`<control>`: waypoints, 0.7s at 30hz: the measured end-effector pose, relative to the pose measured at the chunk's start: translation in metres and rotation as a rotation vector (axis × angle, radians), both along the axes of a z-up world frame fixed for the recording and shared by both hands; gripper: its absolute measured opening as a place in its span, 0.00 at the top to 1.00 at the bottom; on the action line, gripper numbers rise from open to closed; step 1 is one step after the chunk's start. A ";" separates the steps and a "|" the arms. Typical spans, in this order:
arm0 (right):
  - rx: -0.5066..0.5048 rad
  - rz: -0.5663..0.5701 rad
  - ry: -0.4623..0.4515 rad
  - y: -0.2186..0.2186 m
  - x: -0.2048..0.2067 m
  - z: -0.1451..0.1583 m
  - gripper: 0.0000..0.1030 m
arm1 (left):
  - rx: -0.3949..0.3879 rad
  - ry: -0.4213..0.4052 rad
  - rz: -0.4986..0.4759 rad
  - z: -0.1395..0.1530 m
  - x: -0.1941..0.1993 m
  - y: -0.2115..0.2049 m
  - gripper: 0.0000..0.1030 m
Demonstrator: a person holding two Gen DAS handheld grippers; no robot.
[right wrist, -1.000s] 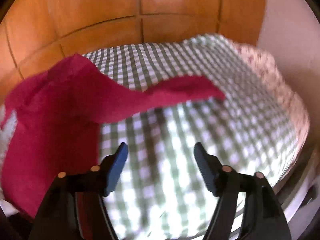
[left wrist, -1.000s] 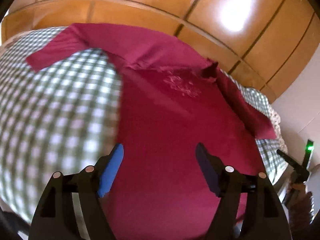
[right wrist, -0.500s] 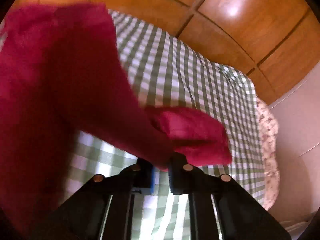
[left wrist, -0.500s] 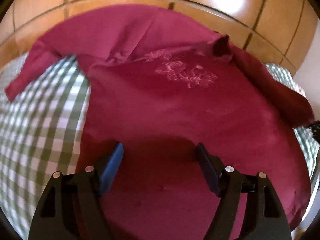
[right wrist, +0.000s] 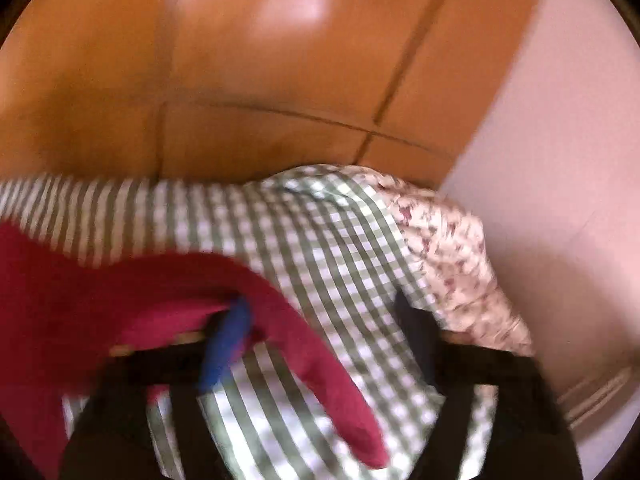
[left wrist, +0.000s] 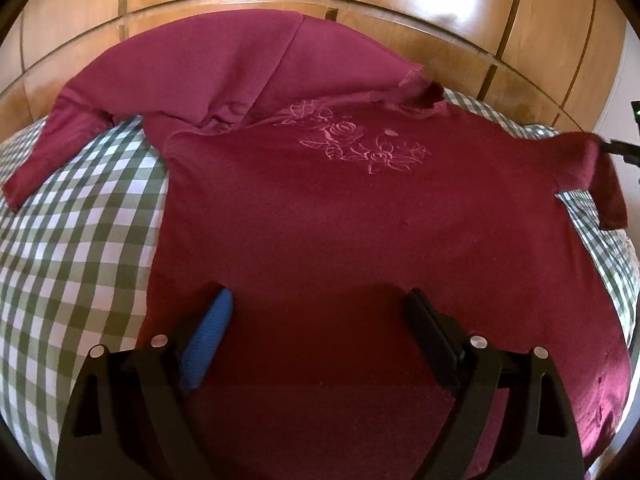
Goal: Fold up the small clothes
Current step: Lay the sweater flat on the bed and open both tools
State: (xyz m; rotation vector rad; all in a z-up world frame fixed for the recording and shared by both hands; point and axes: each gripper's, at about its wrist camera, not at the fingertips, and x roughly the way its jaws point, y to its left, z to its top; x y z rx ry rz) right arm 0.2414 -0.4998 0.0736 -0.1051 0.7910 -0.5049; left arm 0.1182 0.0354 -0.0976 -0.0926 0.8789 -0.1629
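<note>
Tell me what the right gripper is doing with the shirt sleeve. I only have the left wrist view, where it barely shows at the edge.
Observer: The right gripper is open, with its jaws well apart.
Operator: So where is the sleeve?
Observer: The red sleeve drapes over the blue pad and is not pinched.
Operator: What is beyond it?
Observer: A floral fabric lies at the far corner of the checked cover, next to the wall.

I see a green-checked bed filling the lower left of the frame, with a maroon shirt spread across its centre.
</note>
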 end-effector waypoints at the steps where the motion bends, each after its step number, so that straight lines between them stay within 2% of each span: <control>1: 0.025 -0.028 -0.007 -0.005 0.000 -0.001 0.20 | -0.001 0.000 0.000 0.000 0.000 0.000 0.15; 7: 0.112 -0.062 0.027 0.004 -0.041 -0.034 0.20 | -0.002 -0.002 -0.004 -0.001 0.000 -0.002 0.13; 11: 0.249 0.024 0.045 0.037 -0.075 -0.053 0.20 | -0.001 -0.004 -0.003 -0.001 0.000 -0.002 0.13; 13: 0.318 0.099 0.041 0.070 -0.086 -0.059 0.20 | -0.004 -0.002 -0.003 0.000 0.000 -0.003 0.13; 17: 0.371 0.282 0.048 0.151 -0.095 -0.066 0.19 | -0.047 0.011 0.021 0.011 -0.001 0.006 0.14; 20: 0.392 0.404 0.097 0.211 -0.099 -0.081 0.18 | -0.113 -0.008 0.122 0.027 -0.005 0.039 0.14; 21: 0.389 0.430 0.109 0.225 -0.100 -0.086 0.18 | -0.140 -0.013 0.180 0.032 -0.007 0.061 0.14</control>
